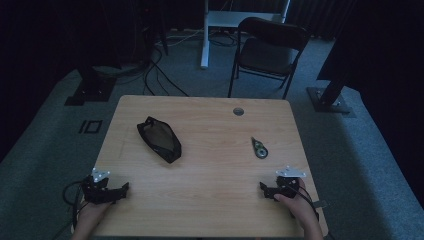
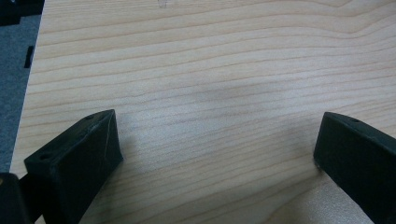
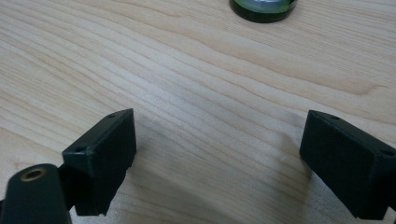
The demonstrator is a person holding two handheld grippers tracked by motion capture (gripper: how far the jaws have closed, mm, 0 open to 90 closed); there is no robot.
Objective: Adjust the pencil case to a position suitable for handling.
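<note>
While both grippers rest at the near edge of the light wooden table, nothing lies between either pair of jaws, which stand wide apart over bare wood. Nearest to the right gripper is the small dark green teardrop-shaped tape dispenser, lying beyond it, toward the far edge and slightly to its left, clearly apart. Its long axis runs obliquely, narrow tip pointing away from that gripper; in the right gripper view its rounded end sits straight ahead. From the dispenser, the black soft zip pouch lies well to the left, closer to the left gripper. I judge the right hand better placed to reach forward.
</note>
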